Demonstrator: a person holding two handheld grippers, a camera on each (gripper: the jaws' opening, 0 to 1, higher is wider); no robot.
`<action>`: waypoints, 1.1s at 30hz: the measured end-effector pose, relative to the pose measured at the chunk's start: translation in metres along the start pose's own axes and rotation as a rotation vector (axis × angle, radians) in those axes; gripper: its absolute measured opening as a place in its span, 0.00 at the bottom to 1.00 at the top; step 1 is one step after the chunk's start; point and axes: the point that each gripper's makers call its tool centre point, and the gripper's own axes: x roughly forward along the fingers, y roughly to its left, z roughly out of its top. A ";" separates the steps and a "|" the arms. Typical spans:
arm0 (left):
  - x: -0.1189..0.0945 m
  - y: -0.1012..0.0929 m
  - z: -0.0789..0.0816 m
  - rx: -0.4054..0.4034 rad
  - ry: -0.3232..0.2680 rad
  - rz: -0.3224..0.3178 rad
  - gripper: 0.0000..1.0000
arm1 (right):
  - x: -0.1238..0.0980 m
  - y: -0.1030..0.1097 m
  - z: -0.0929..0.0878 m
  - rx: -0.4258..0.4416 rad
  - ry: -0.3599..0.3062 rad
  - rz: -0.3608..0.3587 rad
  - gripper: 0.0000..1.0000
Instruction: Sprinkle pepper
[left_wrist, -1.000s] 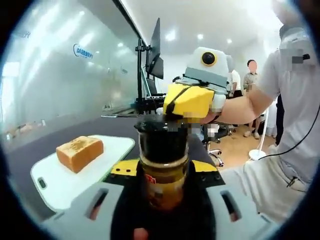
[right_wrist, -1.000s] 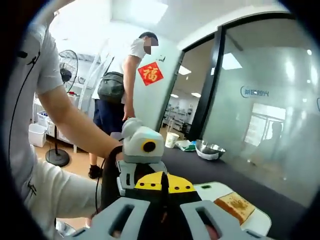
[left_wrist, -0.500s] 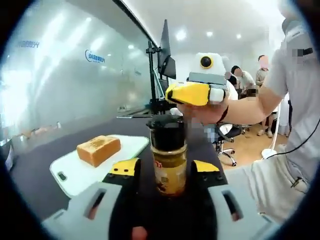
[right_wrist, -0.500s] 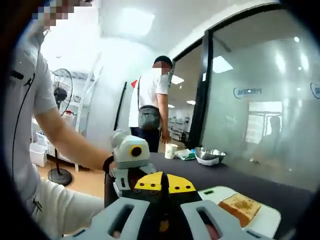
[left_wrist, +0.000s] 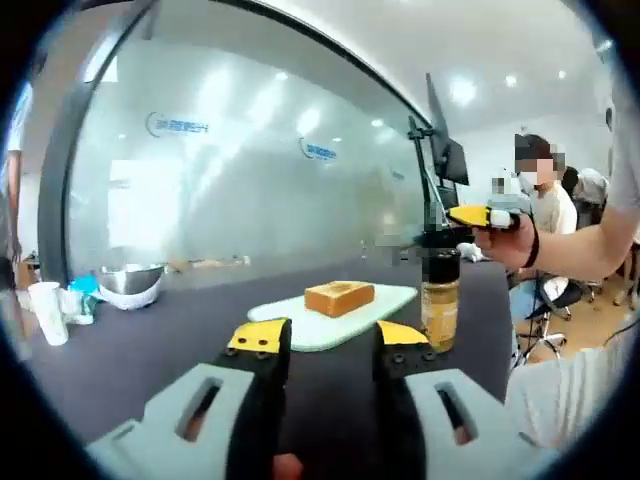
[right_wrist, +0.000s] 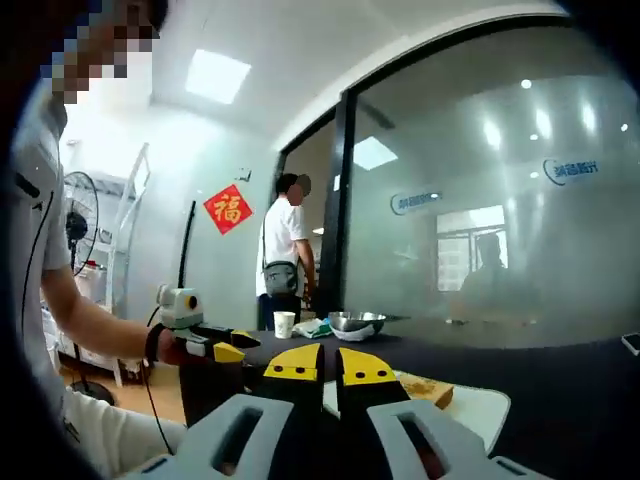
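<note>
The pepper jar (left_wrist: 439, 306), amber with a black lid, stands upright on the dark table, right of my left gripper's jaws and clear of them. My left gripper (left_wrist: 330, 340) is open with nothing between its yellow-tipped fingers. A slice of toast (left_wrist: 340, 297) lies on a white cutting board (left_wrist: 300, 328) beyond the jaws. The right gripper (left_wrist: 466, 215), held in a hand, hovers just above the jar's lid. In the right gripper view my right gripper (right_wrist: 331, 362) has its jaws nearly together with nothing seen between them. There the toast (right_wrist: 425, 388) and board (right_wrist: 485, 412) lie ahead to the right, and the left gripper (right_wrist: 232, 346) is at the left.
A metal bowl (left_wrist: 130, 280) and a paper cup (left_wrist: 45, 312) sit far left on the table by a glass wall; the same bowl (right_wrist: 355, 322) and cup (right_wrist: 284, 324) appear in the right gripper view. A monitor (left_wrist: 445, 150) stands at the table's far end. People stand behind.
My left gripper has let go of the pepper jar and pulled back; the jar now stands on the table to its right. Both views have drawn away from the table.
</note>
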 end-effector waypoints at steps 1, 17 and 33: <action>-0.001 0.002 0.000 0.018 0.008 0.005 0.25 | -0.003 -0.005 0.001 0.010 -0.006 -0.017 0.01; 0.007 0.056 0.006 0.083 -0.002 0.242 0.26 | -0.078 -0.137 -0.031 -0.070 0.118 -0.500 0.12; 0.009 0.063 -0.008 0.126 -0.004 0.253 0.21 | -0.080 -0.148 -0.071 -0.082 0.185 -0.544 0.19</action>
